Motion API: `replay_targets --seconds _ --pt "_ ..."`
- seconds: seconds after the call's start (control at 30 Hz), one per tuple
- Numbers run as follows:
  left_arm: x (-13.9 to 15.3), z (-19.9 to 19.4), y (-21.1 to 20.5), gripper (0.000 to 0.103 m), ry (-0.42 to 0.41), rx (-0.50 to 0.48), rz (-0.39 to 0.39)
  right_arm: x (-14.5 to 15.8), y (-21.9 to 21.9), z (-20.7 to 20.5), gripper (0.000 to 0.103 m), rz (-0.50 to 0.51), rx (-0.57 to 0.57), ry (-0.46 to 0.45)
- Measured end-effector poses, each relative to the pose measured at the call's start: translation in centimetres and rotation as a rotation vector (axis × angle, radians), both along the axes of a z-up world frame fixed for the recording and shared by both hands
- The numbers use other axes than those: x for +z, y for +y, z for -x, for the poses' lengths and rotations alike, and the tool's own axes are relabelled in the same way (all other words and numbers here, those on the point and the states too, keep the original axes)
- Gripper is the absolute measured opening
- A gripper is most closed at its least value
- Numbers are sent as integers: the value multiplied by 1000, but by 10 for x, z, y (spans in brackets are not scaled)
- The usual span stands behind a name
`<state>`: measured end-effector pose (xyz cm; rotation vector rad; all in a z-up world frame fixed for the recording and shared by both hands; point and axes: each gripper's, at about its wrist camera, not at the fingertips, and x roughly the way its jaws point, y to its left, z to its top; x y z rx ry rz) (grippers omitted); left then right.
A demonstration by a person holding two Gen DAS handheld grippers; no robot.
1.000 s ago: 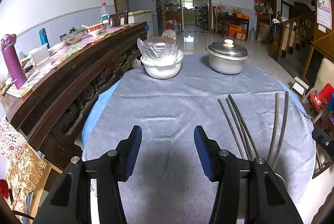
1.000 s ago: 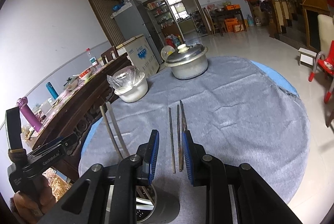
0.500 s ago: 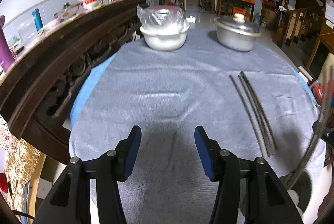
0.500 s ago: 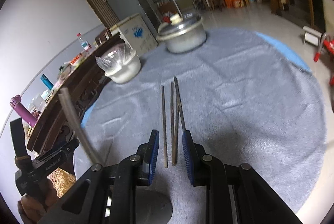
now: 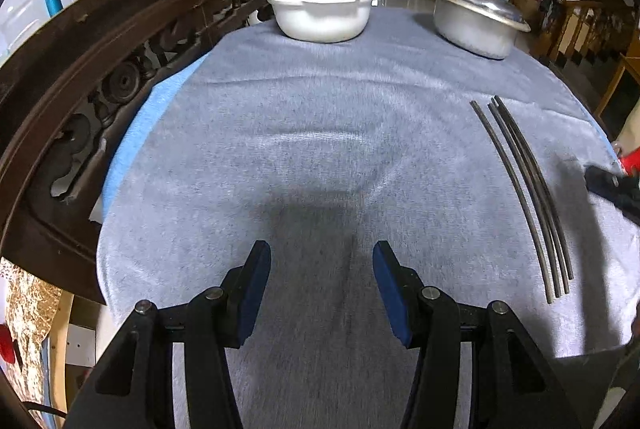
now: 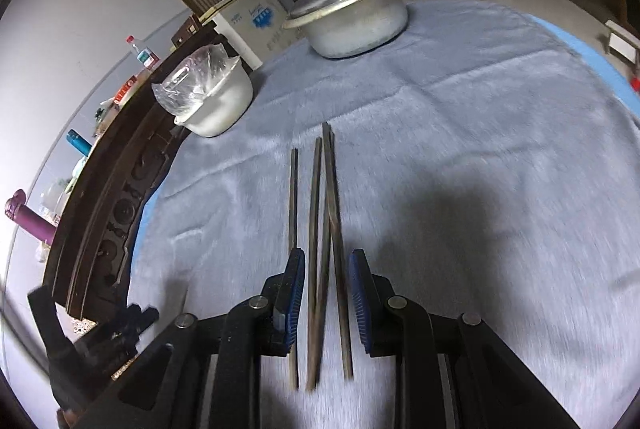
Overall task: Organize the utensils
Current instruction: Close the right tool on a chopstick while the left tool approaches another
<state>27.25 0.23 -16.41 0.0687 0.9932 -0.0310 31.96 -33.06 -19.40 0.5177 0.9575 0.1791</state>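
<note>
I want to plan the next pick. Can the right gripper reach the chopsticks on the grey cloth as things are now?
Probably yes. The right gripper hangs just above the chopsticks, its jaws part open astride most of them; one lies outside the left finger. Nothing stands between them.

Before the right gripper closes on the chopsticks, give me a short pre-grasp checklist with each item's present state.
1. Chopsticks lying flat on the grey cloth: ok.
2. Right gripper lined up over them: ok, two or three sticks run between its jaws.
3. Only one pair between the jaws: cannot tell; the leftmost stick passes under the left pad.
4. Right jaws touching the sticks: cannot tell.
5. Left gripper free: ok, open, nothing between its jaws.
6. Lidded pot and white bowl out of the way: ok.
</note>
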Motion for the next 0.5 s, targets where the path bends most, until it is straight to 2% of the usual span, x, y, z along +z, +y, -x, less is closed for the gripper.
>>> replay_targets --seconds 0.3,0.5 --pt "-3 -20 -5 54 11 -26 5 -21 13 -81 25 -22 42 38" --pt "-5 -32 -5 54 19 -32 15 -33 29 -109 26 69 37 51"
